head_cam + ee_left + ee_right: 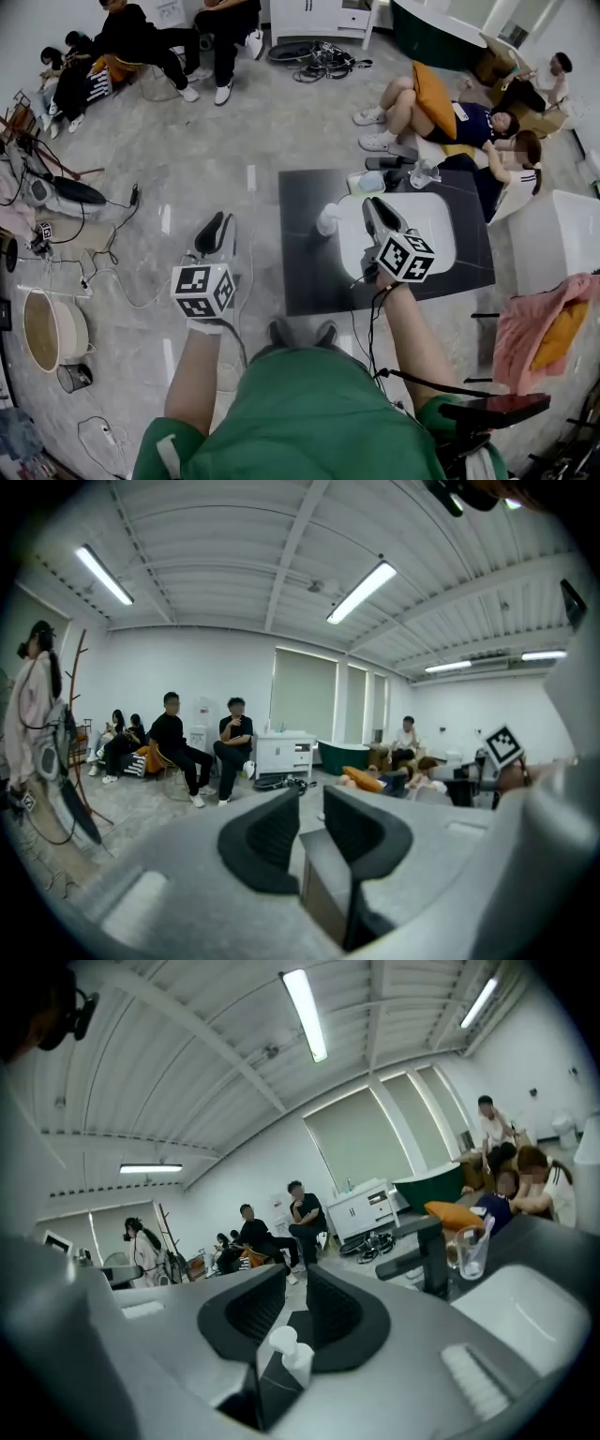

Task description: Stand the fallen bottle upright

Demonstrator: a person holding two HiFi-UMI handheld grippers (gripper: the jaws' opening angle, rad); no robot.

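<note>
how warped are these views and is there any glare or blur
Left gripper view: strong fisheye bend, black corners, strip light blown white. Right gripper view: same warp, the bottle slightly soft. Head view: even light, milder bending at the edges, mosaic over some faces.

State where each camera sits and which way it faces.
Head view: on the person's head, steeply down at the dark counter; forearms, left gripper, right gripper show.
Left gripper view: on that gripper, level across the room at seated people; own jaws show.
Right gripper view: on that gripper, toward the pump bottle and faucet; own jaws show.
Head and right gripper views share the pump bottle.
</note>
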